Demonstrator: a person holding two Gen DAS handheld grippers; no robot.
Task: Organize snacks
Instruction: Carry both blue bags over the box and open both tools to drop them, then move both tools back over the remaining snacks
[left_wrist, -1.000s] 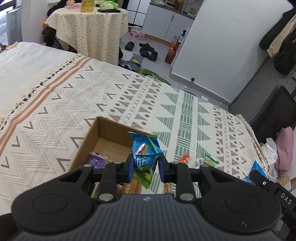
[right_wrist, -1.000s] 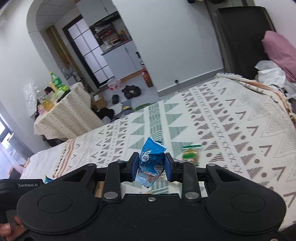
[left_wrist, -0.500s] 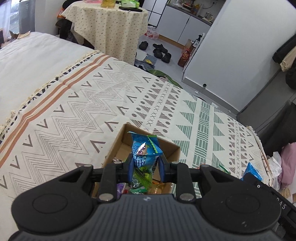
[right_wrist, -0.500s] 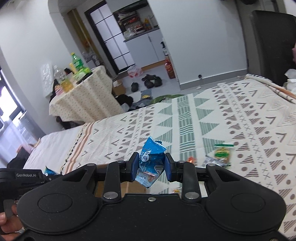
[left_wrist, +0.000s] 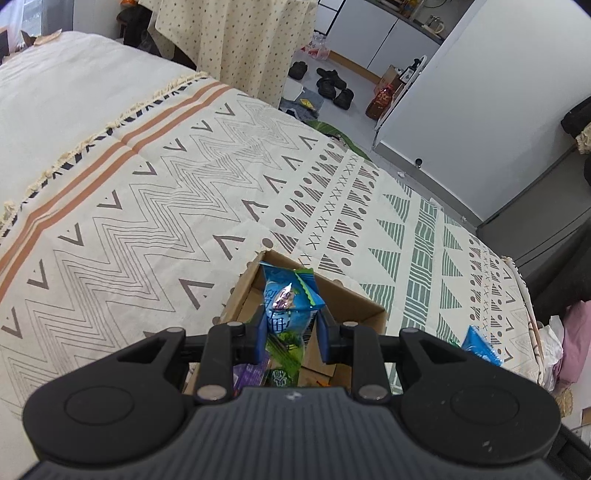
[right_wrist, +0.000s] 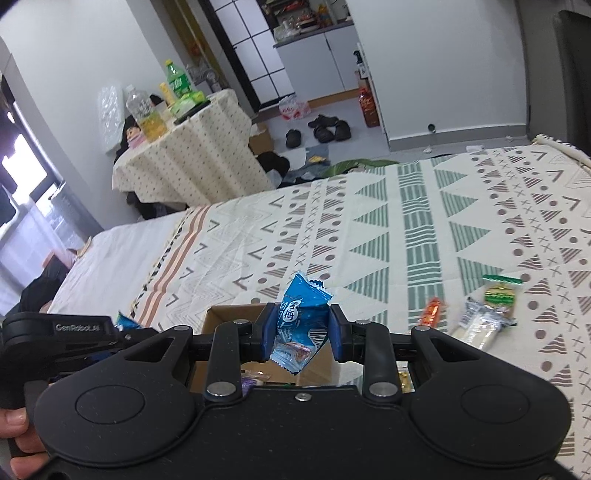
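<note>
My left gripper is shut on a bunch of snack packets, blue ones with a green one under them, held over an open cardboard box. Purple and green packets lie inside the box. My right gripper is shut on a blue snack packet, hanging above the same cardboard box near its far edge. In the right wrist view the left gripper's body shows at the left, held by a hand. The right gripper's blue packet appears at the right in the left wrist view.
Both grippers are over a bed with a patterned blanket. Loose snacks lie on it to the right: an orange packet, a white packet, a green-topped packet. A clothed table and shoes stand beyond the bed.
Both grippers have moved left over the bed with their packets still held. The box has come under them, and the loose snacks have slid to the right in the right wrist view.
</note>
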